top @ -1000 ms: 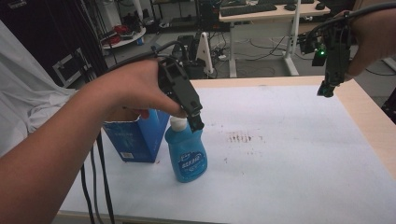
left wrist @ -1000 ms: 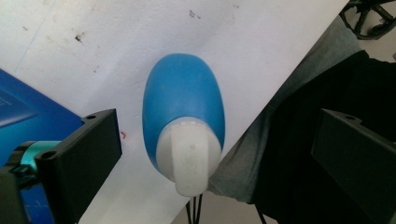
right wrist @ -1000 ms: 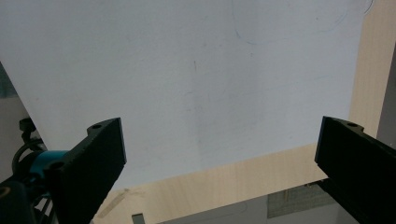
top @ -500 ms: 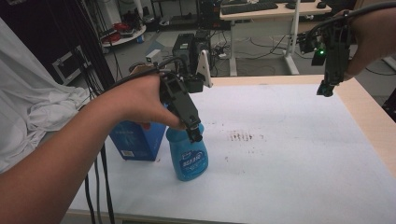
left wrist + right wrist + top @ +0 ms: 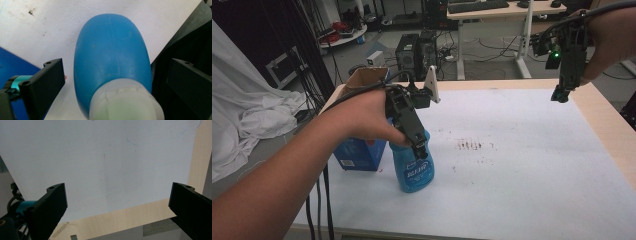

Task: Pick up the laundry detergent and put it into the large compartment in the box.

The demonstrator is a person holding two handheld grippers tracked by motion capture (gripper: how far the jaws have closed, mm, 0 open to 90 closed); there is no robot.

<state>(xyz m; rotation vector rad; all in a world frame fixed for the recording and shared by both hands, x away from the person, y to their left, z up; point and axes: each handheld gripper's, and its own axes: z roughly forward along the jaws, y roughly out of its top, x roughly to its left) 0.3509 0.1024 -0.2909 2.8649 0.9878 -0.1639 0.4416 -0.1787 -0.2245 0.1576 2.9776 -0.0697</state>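
Left hand-held gripper [image 5: 110,87] straddles the blue plastic bottle's [image 5: 414,167] white neck, jaws wide, nothing gripped (bottle upright beside the blue cardboard box [image 5: 359,150]); reaching step, next calls for closing on it

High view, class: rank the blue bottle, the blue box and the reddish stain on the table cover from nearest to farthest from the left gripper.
1. Blue bottle: right under the left gripper, whose jaws are open around its neck.
2. Blue box: just to the gripper's left, beside the bottle.
3. Reddish stain: out on the white cover, to the gripper's right.
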